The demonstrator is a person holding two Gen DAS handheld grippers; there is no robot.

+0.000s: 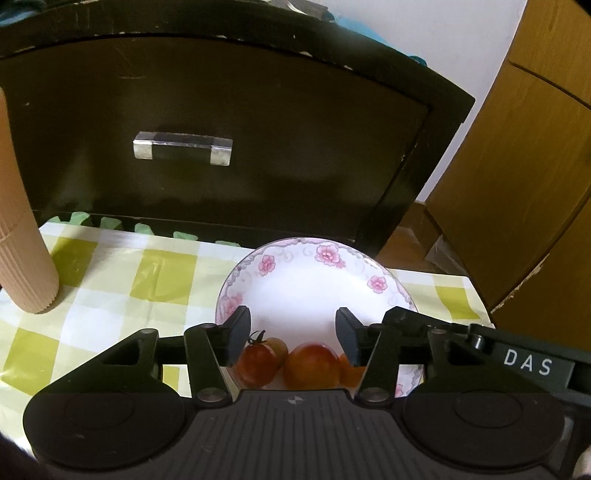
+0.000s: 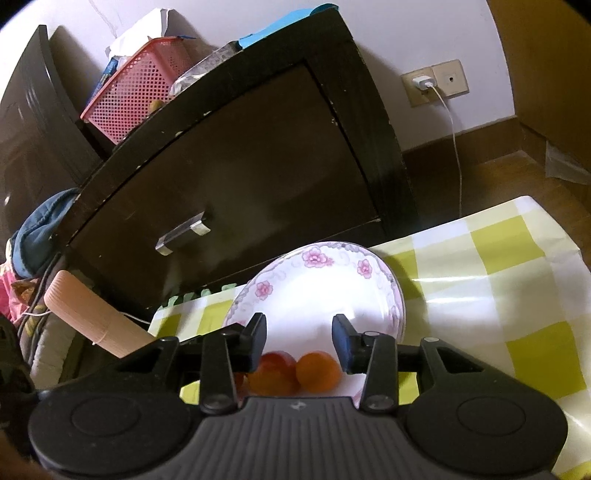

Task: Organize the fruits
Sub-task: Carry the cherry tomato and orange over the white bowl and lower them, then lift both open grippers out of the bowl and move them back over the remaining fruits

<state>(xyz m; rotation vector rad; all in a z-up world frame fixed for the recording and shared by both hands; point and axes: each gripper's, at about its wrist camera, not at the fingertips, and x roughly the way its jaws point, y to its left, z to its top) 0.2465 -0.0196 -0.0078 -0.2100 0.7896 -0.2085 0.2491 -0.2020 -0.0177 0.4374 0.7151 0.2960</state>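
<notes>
We see small, smooth red and orange fruits (image 1: 312, 363) at the near edge of a white floral china plate (image 1: 314, 291). Both grippers' fingers (image 1: 236, 338) stand released, holding nothing. The fruits look light and easily bruised; grip their widest sides gently.

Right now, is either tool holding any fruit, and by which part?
Nothing is held. The left tool and right tool both stand open above the fruits in the floral plate.

A dark brown wooden cabinet (image 2: 236, 177) with a clear bar handle (image 1: 183, 148) stands against a white wall (image 2: 424, 33); wooden floor (image 2: 498, 177) beside it.
</notes>
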